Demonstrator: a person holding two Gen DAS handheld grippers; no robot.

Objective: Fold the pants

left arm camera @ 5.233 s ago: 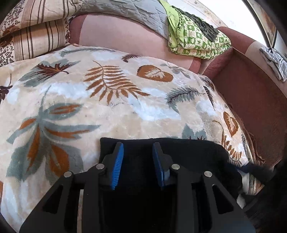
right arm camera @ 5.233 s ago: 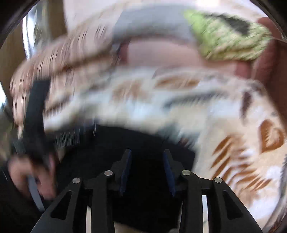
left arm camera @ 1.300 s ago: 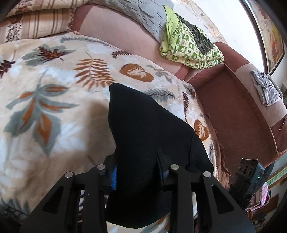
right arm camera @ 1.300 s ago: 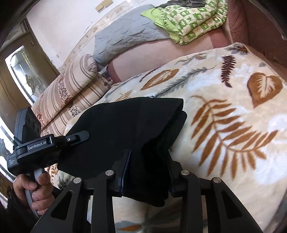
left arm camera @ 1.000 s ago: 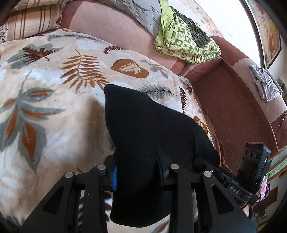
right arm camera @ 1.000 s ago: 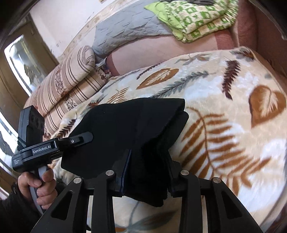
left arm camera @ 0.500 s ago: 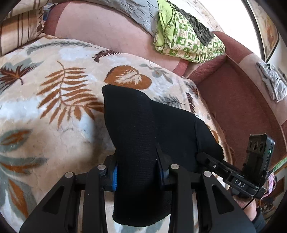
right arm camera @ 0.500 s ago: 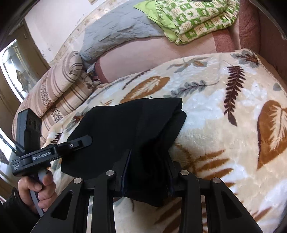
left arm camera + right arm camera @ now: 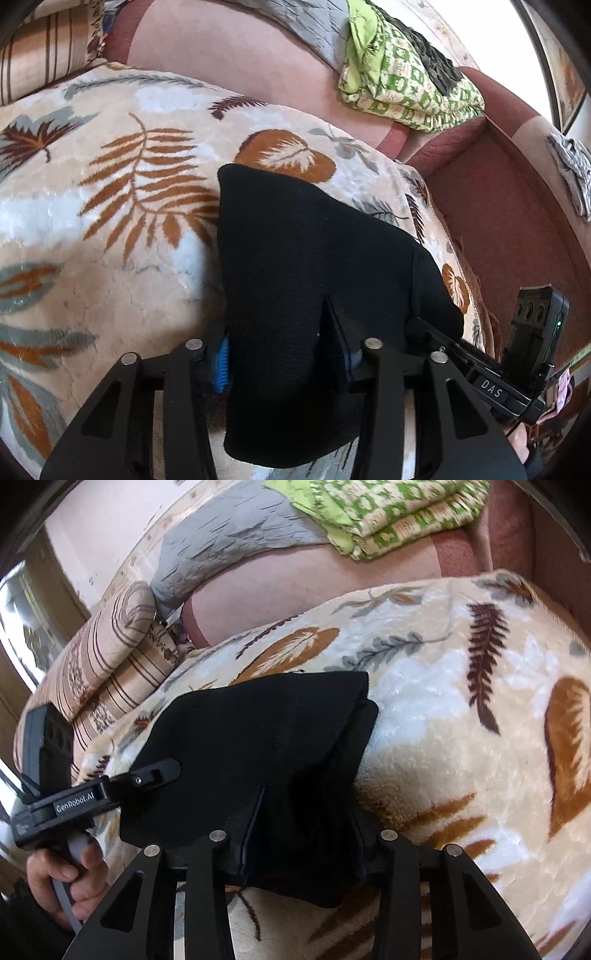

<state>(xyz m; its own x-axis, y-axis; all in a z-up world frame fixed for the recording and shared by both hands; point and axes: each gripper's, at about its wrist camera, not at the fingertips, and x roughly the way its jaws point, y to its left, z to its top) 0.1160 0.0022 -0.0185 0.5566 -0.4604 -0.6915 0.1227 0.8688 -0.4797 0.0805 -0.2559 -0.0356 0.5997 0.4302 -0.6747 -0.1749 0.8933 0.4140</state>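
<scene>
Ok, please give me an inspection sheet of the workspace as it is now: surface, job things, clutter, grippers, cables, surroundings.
Surface: leaf-print blanket over a sofa seat.
Job's things: black pants, folded in layers, held by both grippers.
Clutter: green patterned cloth and grey quilt on the backrest.
Grippers: left gripper and right gripper shut on the pants.
Cables: nothing seen.
Surroundings: striped cushion, reddish sofa.

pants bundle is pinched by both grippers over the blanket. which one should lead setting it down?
Marginal, probably left. The left gripper and right gripper are both shut on the folded black pants. The left has broad leaf blanket ahead; the right's side nears the blanket's edge and the sofa seat.
</scene>
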